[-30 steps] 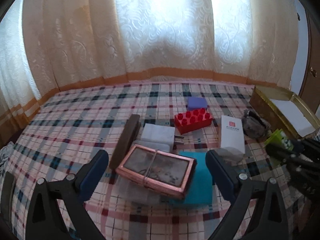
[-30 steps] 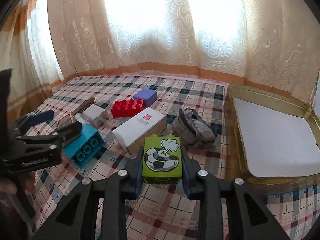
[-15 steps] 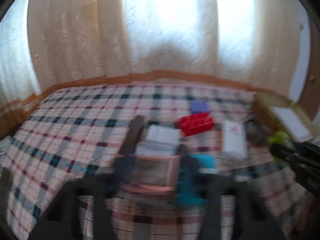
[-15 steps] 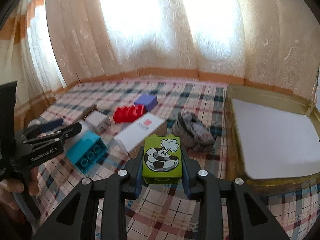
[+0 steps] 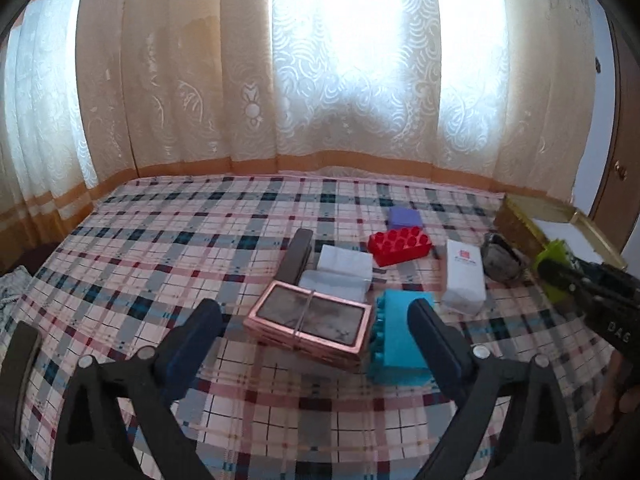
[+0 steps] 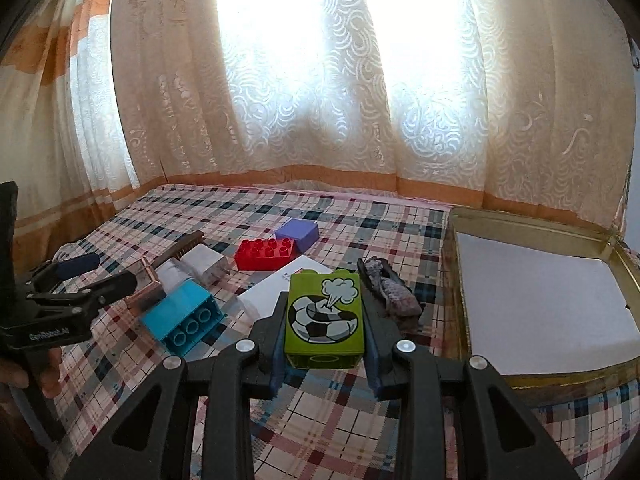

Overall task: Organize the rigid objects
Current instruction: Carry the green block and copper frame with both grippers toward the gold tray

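Note:
My right gripper is shut on a green block with a football picture, held above the plaid cloth left of the gold tin box. My left gripper is open and empty, raised above a copper-framed case and a teal block. It shows at the left in the right wrist view. A red block, a purple block and a white carton lie beyond. The green block shows at the right edge in the left wrist view.
A dark brush and white packets lie behind the case. A crumpled grey cloth lies beside the tin, which has a white lining. Curtains hang behind the bed.
My left gripper has lifted and drawn back from the copper case, still open. My right gripper has risen a little with the green block.

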Demonstrator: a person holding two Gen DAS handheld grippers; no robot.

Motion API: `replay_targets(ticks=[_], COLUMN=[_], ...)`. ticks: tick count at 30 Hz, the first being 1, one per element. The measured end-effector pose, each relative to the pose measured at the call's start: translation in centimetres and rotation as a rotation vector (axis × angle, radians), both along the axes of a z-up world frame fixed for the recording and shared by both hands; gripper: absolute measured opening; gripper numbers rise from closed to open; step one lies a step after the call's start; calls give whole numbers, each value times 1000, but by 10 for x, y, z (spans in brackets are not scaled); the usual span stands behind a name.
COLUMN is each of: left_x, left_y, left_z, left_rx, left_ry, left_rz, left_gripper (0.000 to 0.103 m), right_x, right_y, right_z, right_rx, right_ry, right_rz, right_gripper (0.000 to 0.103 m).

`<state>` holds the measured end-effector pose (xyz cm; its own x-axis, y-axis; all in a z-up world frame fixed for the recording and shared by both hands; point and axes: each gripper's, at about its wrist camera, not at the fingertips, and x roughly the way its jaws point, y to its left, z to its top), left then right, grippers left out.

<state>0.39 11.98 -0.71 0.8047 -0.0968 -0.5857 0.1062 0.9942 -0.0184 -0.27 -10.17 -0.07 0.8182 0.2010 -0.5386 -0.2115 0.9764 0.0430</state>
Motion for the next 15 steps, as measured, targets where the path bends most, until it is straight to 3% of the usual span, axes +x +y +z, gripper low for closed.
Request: replay_targets(ticks=[7, 9, 10, 15], left_x=[24, 27, 28, 24], left_y=[-7, -2, 0, -1], left_z=[-19, -18, -19, -20], left_rx=[98, 90, 97, 123], left_ry=[95, 89, 90, 92], left_rz=[-24, -8, -4, -16], left_gripper=[97, 91, 80, 79], right_x=[5, 6, 6, 7], right_y=[-5, -6, -7, -8], right_z=[-3, -5, -5, -4], right_rx=[10, 19, 22, 22], right_ry=[24, 36, 38, 37], right_rz=[-21, -26, -28, -33], right_gripper=[34, 34, 34, 34])
